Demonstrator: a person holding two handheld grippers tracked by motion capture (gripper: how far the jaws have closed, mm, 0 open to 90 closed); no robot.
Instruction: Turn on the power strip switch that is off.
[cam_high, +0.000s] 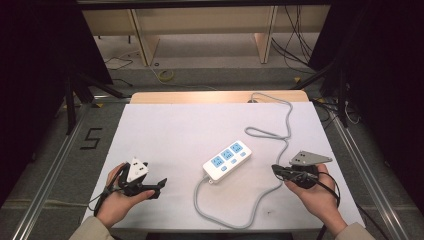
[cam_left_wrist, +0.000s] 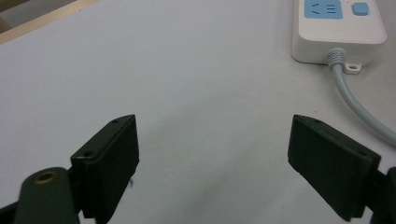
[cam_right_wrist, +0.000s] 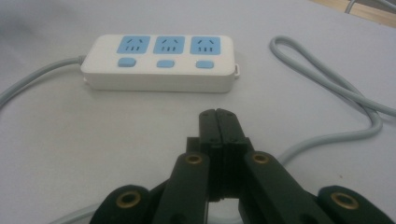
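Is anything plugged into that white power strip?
No. All three blue sockets on the power strip are empty; its own grey cable loops loosely across the table.

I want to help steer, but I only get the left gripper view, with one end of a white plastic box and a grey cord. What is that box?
Observer: It is a white plastic power strip with three blue sockets in a row, each with a blue button beneath it.
Operator: Is my other gripper open too?
Observer: No. The right gripper has its black jaws pressed together, pointing at the strip.
Operator: Where does the grey cord go?
Observer: The grey cord curves along the near edge of the white table, then loops up past the right gripper and off the far edge.
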